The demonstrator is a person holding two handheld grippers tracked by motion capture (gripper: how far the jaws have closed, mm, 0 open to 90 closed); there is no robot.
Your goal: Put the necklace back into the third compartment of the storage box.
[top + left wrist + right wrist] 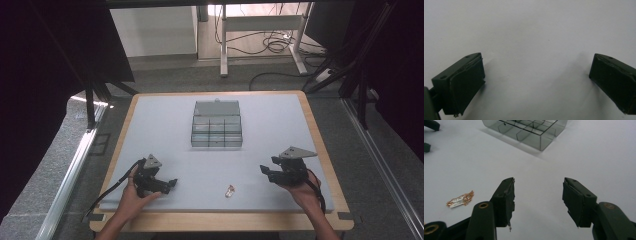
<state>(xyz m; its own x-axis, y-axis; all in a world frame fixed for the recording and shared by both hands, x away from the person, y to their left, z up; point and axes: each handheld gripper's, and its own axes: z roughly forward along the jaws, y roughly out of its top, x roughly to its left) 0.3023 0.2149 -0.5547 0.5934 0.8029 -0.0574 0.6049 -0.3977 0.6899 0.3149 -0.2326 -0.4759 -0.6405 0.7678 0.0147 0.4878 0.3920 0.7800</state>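
Gold-coloured chain with a small white tag (230, 191) lies flat on the white table top (165, 125), near the front edge, between the two grippers and touching neither. In the right gripper view the chain (460, 199) sits off to the left of the left-hand finger (506, 200), well outside the gap, clear of the pad.

Right gripper (266, 172) in the person's right hand (300, 190): jaws partly apart, nothing between them, just bare table in the gap (538, 202). Fingertips point toward the table middle.

Left gripper (171, 184) in the left hand (131, 197): jaws spread wide, nothing between the pads (466, 85), white surface only in the gap. It rests low on the table, tips pointing toward the chain's side.

Clear smoky plastic compartment box (217, 131) with lid up stands ahead of both sets of fingers, well apart from them. From the right gripper it shows beyond the fingertips (529, 132), dividers visible; whether any compartment holds something, cannot tell.
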